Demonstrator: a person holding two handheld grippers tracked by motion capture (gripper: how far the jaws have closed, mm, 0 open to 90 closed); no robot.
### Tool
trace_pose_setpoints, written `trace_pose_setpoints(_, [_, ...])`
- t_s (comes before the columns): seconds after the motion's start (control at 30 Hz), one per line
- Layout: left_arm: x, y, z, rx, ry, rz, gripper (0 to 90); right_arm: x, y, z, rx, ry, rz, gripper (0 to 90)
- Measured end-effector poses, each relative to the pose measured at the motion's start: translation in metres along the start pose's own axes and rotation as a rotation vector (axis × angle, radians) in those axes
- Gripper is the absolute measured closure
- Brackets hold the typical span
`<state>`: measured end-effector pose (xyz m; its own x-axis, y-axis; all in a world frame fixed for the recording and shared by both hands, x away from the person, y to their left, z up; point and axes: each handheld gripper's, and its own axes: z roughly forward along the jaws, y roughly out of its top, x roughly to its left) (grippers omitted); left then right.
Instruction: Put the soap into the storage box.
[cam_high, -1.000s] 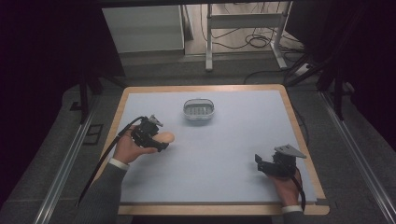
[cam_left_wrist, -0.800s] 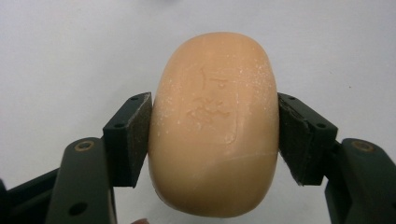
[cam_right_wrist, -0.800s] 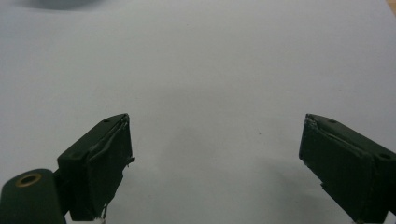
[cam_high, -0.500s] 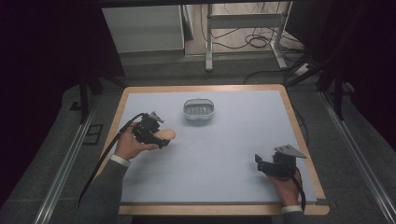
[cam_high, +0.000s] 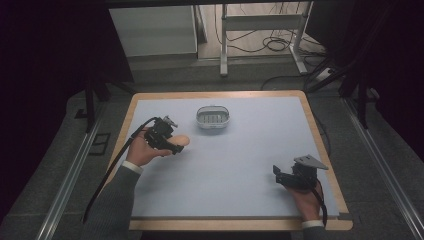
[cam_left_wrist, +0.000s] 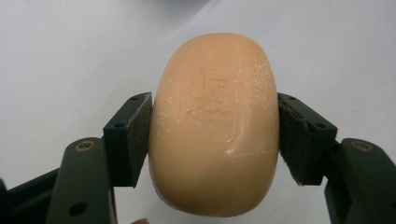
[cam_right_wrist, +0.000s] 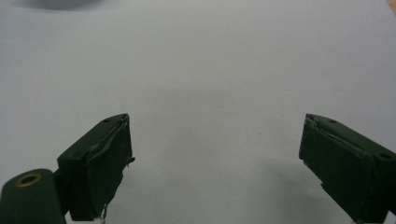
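A peach-coloured oval soap bar (cam_left_wrist: 215, 121) with a stamped mark sits between the two black pads (cam_left_wrist: 133, 137) of my left gripper (cam_left_wrist: 215, 140), which is shut on its sides. In the high view the soap bar (cam_high: 183, 141) and the left gripper (cam_high: 175, 145) are over the left part of the table, a little left of and nearer than a small white ridged soap dish (cam_high: 212, 117). My right gripper (cam_high: 278, 175) rests near the front right corner. In the right gripper view the right gripper (cam_right_wrist: 215, 158) is open, with bare table between its jaws.
The table (cam_high: 250, 150) has a pale blue-grey top with a wooden rim. A black cable (cam_high: 112, 170) trails from the left gripper over the table's left edge. Beyond the far edge are a white cabinet (cam_high: 152, 30), a metal stand (cam_high: 260, 22) and floor cables.
My left gripper, still holding the soap bar, has shifted slightly farther from the front edge and to the right. The right gripper has stayed where it was.
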<state>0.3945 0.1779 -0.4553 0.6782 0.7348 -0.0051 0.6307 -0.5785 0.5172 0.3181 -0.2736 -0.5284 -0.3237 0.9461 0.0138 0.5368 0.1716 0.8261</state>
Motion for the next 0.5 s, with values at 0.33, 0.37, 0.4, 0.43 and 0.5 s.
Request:
trace_pose_setpoints(0.33, [0.003,0.009,0.004,-0.001,-0.007,-0.007,33.2,0.000,0.000,0.000,0.000,-0.002,-0.001,9.9])
trace_pose_setpoints(0.37, [0.003,0.010,0.004,-0.002,-0.006,-0.004,33.2,0.000,0.000,0.000,0.000,-0.001,0.000,9.9])
trace_pose_setpoints(0.4, [0.004,0.011,0.004,-0.001,-0.006,-0.004,33.2,0.000,0.000,0.000,0.000,-0.001,-0.001,9.8])
trace_pose_setpoints(0.43, [0.004,0.012,0.004,0.003,-0.007,0.001,33.2,0.000,0.000,0.000,0.000,-0.001,0.000,9.8])
trace_pose_setpoints(0.5, [0.004,0.014,0.004,0.002,-0.005,0.002,33.2,0.000,0.000,0.000,0.000,-0.001,0.000,9.8])
